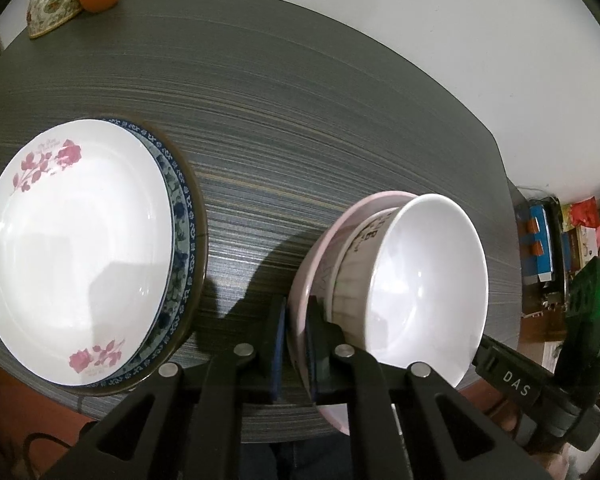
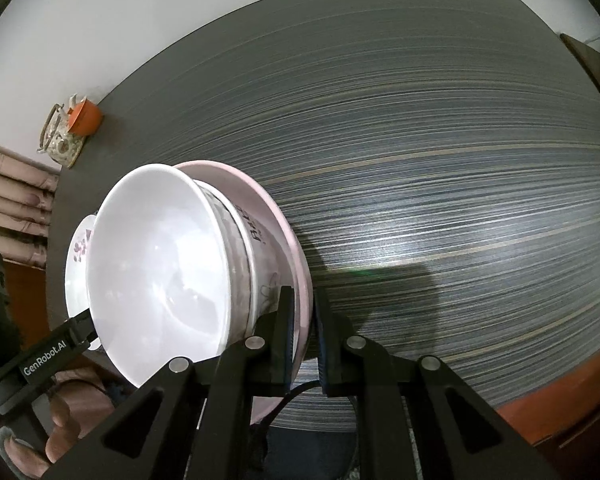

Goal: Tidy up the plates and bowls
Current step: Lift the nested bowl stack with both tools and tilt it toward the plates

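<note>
I hold both grippers pinched on the pink bowl's (image 1: 300, 312) rim: left gripper (image 1: 296, 344), right gripper (image 2: 305, 340) on opposite sides. White bowl (image 1: 424, 288) nests inside; stacked plates (image 1: 76, 248) rest on the table (image 1: 300, 100) nearby.

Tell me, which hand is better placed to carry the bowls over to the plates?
Probably the left: both grippers, left gripper and right gripper, pinch the pink bowl, but the plates lie on the left's side.
</note>
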The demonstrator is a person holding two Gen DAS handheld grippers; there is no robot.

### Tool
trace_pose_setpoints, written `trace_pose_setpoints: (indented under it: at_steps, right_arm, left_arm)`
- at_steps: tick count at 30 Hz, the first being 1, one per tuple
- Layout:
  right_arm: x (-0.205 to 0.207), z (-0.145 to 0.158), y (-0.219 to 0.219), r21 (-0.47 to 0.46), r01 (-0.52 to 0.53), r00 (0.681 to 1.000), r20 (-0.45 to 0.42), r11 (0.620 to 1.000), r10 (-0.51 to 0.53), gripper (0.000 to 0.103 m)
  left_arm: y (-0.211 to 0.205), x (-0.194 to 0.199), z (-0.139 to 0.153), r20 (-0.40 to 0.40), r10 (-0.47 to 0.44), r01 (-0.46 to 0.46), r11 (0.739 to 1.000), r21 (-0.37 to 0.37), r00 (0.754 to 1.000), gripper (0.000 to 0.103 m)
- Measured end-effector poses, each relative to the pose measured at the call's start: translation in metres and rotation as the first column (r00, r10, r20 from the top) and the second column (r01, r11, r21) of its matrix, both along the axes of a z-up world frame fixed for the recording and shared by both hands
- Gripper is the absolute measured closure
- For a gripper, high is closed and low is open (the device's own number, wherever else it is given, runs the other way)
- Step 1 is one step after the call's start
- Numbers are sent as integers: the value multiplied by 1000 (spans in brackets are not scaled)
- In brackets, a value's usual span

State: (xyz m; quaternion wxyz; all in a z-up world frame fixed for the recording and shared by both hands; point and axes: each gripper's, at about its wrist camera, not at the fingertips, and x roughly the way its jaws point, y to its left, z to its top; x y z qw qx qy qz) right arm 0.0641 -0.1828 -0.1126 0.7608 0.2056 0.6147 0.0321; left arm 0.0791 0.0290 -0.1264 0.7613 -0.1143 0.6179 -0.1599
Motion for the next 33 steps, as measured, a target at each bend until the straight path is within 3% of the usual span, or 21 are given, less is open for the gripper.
trace_pose_setpoints:
  at_steps: [33]
  right_arm:
    - [4,3,1,-11,3,1000,9,1000,-3,90]
  left_arm:
    - [5,9,4,20,1,-1,1000,-5,1000,96]
